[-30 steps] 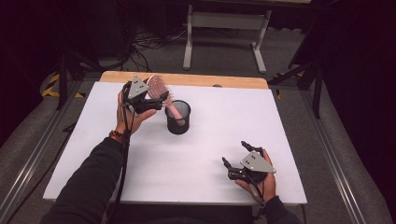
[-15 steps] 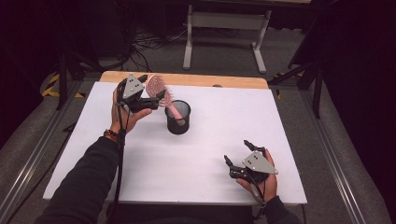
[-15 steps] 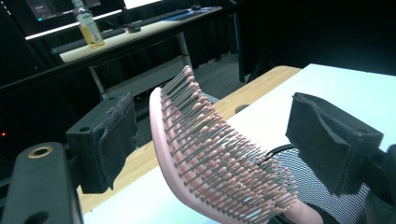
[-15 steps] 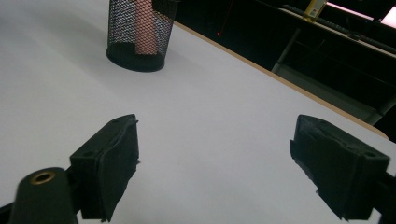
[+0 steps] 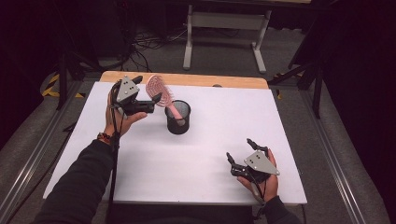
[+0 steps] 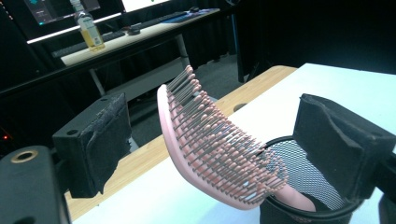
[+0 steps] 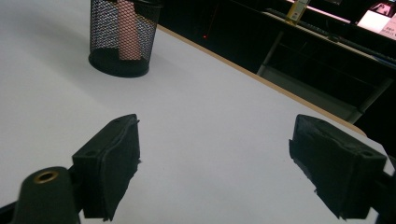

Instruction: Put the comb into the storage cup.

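A pink hairbrush [image 5: 159, 91] stands handle-down in a black mesh cup [image 5: 178, 117] at the far left of the white table [image 5: 210, 140], its head leaning left over the rim. My left gripper [image 5: 148, 91] hovers just left of the cup, its jaws having just been opening. In the left gripper view the brush [image 6: 210, 144] lies between the two pads [image 6: 100, 140], touching neither, and the cup [image 6: 303, 186] sits below. Near the front right edge my right gripper [image 5: 239, 150] stands open over bare table. The right gripper view shows the gripper [image 7: 229, 158] facing the cup [image 7: 122, 37].
A wooden strip [image 5: 187, 78] runs along the table's far edge. Beyond it stand a white metal frame [image 5: 224, 28] and cables on the floor. A desk with a bottle [image 6: 88, 30] and monitors is behind the brush. Rails flank the table on both sides.
My left gripper has drawn a little to the left, away from the cup, and its jaws have widened off the brush head. The brush stays in the cup. The right hand has kept still.
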`<state>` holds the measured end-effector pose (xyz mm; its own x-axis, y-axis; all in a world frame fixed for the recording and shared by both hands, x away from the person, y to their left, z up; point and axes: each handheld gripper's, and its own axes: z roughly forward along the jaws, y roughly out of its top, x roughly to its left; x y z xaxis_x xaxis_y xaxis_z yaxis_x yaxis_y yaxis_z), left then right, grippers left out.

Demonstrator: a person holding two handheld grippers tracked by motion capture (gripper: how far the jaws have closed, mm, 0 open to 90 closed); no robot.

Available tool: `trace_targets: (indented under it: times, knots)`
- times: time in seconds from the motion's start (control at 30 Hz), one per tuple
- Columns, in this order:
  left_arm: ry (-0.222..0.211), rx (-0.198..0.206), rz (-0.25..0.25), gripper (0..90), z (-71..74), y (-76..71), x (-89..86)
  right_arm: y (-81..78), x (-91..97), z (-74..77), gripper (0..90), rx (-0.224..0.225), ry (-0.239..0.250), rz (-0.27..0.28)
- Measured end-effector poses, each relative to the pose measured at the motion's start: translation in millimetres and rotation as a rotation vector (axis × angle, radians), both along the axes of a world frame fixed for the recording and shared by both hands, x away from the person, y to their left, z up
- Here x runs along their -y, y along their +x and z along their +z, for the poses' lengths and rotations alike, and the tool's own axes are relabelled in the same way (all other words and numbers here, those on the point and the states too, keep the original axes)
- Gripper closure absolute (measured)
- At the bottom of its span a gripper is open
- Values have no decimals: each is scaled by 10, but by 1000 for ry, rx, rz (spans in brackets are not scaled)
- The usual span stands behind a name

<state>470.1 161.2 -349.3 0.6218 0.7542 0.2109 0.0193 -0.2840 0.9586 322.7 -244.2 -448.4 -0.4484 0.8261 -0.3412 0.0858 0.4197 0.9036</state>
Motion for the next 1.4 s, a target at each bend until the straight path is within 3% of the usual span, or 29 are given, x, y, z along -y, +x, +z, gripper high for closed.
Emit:
trace_targets:
  times: [0.3,0.63,0.93,1.4]
  knots:
    - [5,-2,-1,117,26,-99,-66,2,-2,3,161,2,-3,-2]
    - [42,18,-24,113,113,-211,-101,6,16,27,157,13,4,-3]
    - [41,19,-56,104,127,-324,-143,7,29,34,156,15,13,-4]
    - [41,30,-128,80,90,-526,-125,30,91,48,88,5,72,8]
